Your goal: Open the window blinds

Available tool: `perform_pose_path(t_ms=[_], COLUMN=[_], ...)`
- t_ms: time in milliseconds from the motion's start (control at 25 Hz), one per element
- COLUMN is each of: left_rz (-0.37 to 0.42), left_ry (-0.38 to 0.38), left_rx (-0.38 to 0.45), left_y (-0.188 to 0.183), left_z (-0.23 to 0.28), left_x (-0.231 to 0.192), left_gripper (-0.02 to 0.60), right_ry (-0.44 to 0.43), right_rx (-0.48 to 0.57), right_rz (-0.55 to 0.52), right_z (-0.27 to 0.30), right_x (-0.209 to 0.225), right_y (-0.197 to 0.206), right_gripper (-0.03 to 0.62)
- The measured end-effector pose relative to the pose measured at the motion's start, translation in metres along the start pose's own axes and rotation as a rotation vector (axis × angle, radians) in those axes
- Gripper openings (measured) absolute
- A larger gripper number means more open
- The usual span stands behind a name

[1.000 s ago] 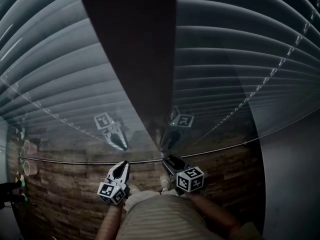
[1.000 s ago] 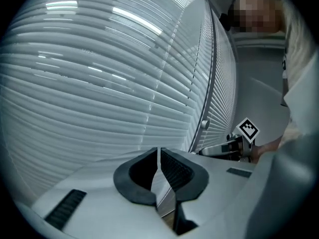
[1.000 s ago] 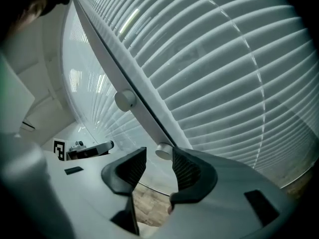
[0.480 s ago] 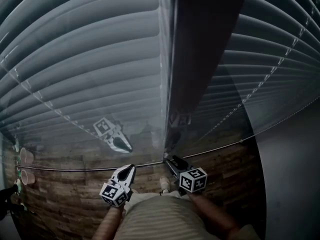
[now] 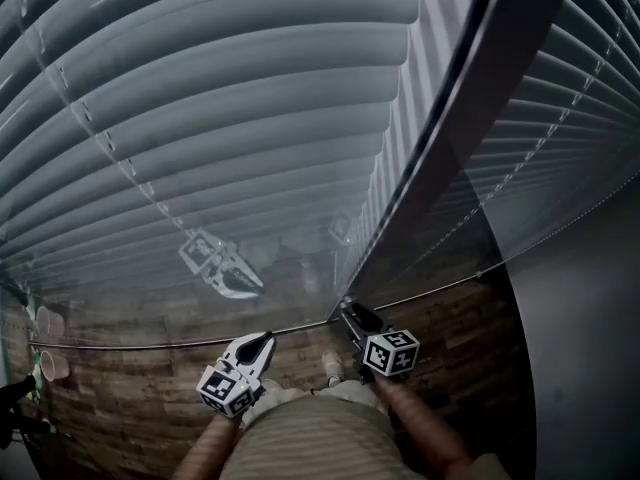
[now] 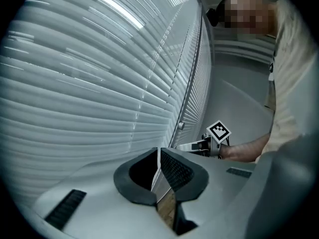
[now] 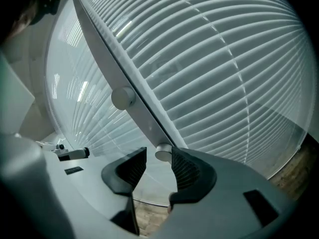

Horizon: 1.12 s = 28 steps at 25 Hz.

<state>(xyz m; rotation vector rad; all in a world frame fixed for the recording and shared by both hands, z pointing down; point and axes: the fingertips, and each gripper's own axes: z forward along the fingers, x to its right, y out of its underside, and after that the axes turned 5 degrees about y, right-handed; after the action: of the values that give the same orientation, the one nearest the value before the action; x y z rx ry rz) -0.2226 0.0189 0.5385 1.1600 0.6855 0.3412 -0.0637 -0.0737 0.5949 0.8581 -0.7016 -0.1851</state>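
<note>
Closed slatted blinds (image 5: 220, 118) fill the window, sealed behind glass, with a dark upright frame (image 5: 450, 138) between two panes. In the right gripper view a pale frame bar (image 7: 134, 103) carries two round knobs. The upper knob (image 7: 123, 97) is clear of the jaws. The lower knob (image 7: 163, 153) sits between the jaws of my right gripper (image 7: 157, 159), against the right pad; the left pad stands off it, so the gripper is open. My left gripper (image 6: 158, 154) is shut with nothing in it, low before the left pane. Both the left gripper (image 5: 265, 340) and right gripper (image 5: 348, 311) hang near the sill.
A brick-patterned wall (image 5: 130, 408) runs under the window's lower rail (image 5: 150, 343). Paper cups (image 5: 45, 323) stand at the far left. A plain grey wall (image 5: 585, 348) is at the right. The glass mirrors the left gripper as a reflection (image 5: 215, 263).
The head view has swung, so the dark frame now leans to the upper right. The right gripper has edged down toward the frame's foot; the left one has shifted slightly sideways.
</note>
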Motion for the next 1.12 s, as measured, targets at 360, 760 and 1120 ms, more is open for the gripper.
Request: perform_pose_path(t_ms=[360,760,1120], left_rz=[0.009,-0.015,-0.023], left_ry=[0.007,-0.025,-0.031], left_rx=[-0.026,-0.024,-0.044], left_y=[0.008,0.011,0.018], left_z=[-0.005,-0.021,-0.016], left_x=[-0.003,-0.014,-0.01], left_gripper=[0.012,0.012,0.012], right_ry=[0.067,0.159,0.298], right_rx=[0.057,0.01,-0.015], right_rz=[0.023,-0.113,-0.496], right_z=[-0.001,0.007,0.008], right_x=[0.026,0.021,0.016], right_y=[0.003,0.009,0.009], right_gripper=[0.149,0.132,0.129])
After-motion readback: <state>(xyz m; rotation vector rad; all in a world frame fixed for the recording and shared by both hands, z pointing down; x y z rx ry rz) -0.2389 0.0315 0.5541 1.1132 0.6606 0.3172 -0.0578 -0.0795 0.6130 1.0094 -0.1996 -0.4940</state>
